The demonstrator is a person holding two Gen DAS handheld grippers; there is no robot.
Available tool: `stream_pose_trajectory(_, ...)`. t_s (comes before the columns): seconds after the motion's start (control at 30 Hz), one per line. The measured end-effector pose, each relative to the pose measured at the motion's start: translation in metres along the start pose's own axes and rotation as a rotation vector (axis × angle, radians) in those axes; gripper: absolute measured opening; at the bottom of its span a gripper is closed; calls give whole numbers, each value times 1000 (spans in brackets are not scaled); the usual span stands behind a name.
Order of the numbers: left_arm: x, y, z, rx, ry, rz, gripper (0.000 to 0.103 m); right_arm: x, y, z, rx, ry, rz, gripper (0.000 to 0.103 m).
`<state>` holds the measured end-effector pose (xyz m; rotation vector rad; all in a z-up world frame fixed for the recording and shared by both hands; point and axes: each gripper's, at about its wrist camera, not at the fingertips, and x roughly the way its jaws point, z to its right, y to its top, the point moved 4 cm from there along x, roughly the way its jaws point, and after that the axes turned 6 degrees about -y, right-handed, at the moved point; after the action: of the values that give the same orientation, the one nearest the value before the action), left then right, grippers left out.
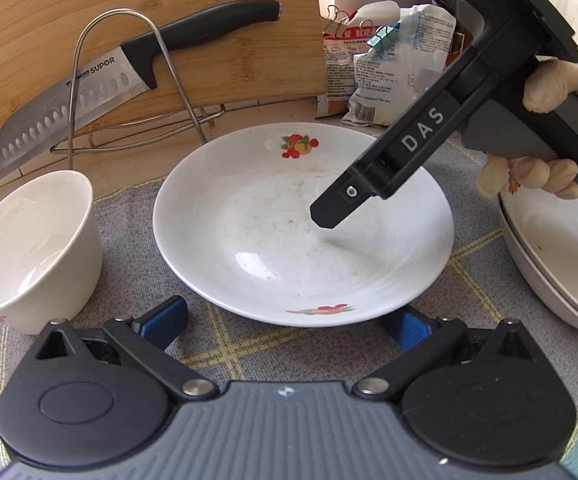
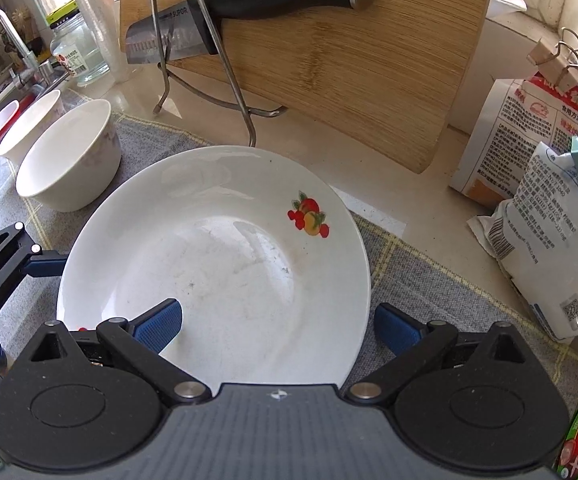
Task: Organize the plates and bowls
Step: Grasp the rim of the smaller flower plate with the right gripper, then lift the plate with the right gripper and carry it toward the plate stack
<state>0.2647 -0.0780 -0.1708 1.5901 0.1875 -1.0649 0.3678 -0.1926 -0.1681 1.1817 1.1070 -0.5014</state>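
Sitting in the middle of both views is a shallow white ceramic plate with fruit decals, flat on a grey cloth mat with yellow check lines. The left gripper faces the plate's near rim at the bottom of its frame, its blue-padded jaws spread wide, one pad just beside the rim and the other partly tucked under it, gripping nothing. The right gripper is also spread wide: its left pad hangs over the plate's inner surface while its right pad is outside the rim over the mat, so the rim runs between them. In the left wrist view the right tool reaches down from the upper right, held by a gloved hand, its tip over the plate's well.

At the left edge stands a small white ceramic bowl; at the right edge lies a stack of similar white plates. A bamboo cutting board and a black-handled knife rest on a wire rack behind.

The step in hand looks like picking up the single plate, probably to join the stack. Next, one gripper likely needs to close across the rim, then lift level, since glazed ware could slip.
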Motion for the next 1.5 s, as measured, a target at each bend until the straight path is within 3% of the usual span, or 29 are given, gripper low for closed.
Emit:
stream_pose_trajectory(0.6,2,0,0,31,-28,7,103,6,10,1,-57,13,42,103)
stream_pose_trajectory(1.03,-1,-2,4,57,-35,24,103,6,21,3,-20,141,36,103)
stream_pose_trajectory(1.5,-2,-3,9,96,-39,30,103,11,30,5,-18,175,25,102)
